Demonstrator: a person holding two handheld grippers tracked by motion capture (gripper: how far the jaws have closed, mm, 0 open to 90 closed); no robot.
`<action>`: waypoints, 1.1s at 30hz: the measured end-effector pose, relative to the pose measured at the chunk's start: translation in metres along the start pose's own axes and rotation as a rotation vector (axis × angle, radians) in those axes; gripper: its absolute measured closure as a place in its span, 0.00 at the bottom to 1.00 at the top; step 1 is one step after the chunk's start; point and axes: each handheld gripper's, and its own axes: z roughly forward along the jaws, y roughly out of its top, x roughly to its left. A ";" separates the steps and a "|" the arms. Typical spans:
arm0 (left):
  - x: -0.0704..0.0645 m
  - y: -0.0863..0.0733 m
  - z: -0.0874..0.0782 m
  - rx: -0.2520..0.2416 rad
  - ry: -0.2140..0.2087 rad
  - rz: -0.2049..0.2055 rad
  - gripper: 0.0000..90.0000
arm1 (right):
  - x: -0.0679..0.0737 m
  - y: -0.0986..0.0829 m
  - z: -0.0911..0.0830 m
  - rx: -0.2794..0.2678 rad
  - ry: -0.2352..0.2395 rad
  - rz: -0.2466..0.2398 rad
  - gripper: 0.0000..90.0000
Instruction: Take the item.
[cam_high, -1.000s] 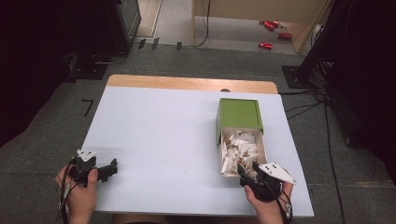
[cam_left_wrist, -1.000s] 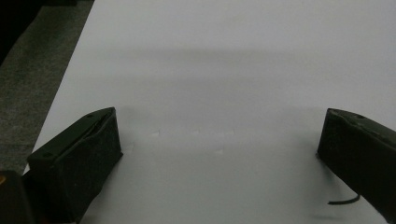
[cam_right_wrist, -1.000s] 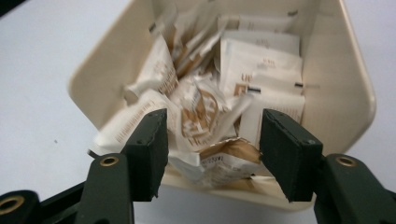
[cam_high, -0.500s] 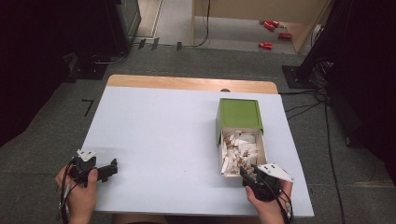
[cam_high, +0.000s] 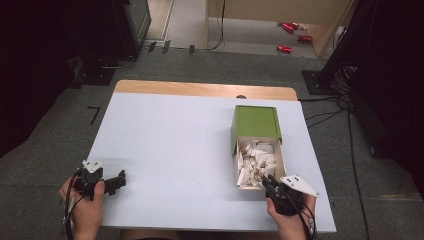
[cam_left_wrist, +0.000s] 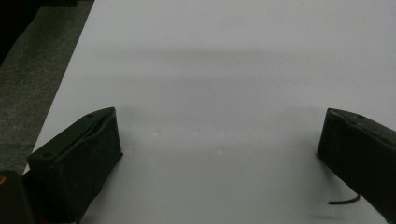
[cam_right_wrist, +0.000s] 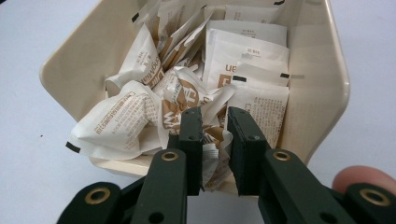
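A green box (cam_high: 256, 122) lies right of the table's middle, and its cream drawer (cam_high: 281, 165) is pulled out toward me. Several white and brown sachets (cam_high: 257, 157) fill the drawer. My right gripper (cam_high: 267, 181) reaches over the drawer's near end. In the right gripper view its jaws (cam_right_wrist: 215, 116) stand almost together, pinching a crumpled sachet (cam_right_wrist: 214, 135) at the front of the pile inside the drawer wall (cam_right_wrist: 322, 84). My left gripper (cam_high: 121, 180) rests at the table's near left corner. It is open wide (cam_left_wrist: 219, 140) over bare table surface.
The pale blue table top (cam_high: 175, 140) has a wooden strip (cam_high: 200, 89) along its far edge. Cables (cam_high: 345, 115) trail on the grey floor to the right. Red items (cam_high: 292, 30) lie on the floor far behind.
The right gripper has shifted very slightly at the drawer's near end. The left gripper has stayed where it was.
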 end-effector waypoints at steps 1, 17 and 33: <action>0.000 0.000 0.000 0.000 0.000 0.000 0.00 | 0.000 0.000 0.000 -0.002 0.003 0.000 0.86; 0.000 0.000 0.000 0.000 0.000 0.000 0.00 | -0.006 0.016 -0.016 -0.051 -0.003 0.013 0.86; 0.000 0.000 0.000 -0.001 0.001 0.000 0.00 | -0.015 0.028 -0.030 -0.091 -0.008 0.033 0.86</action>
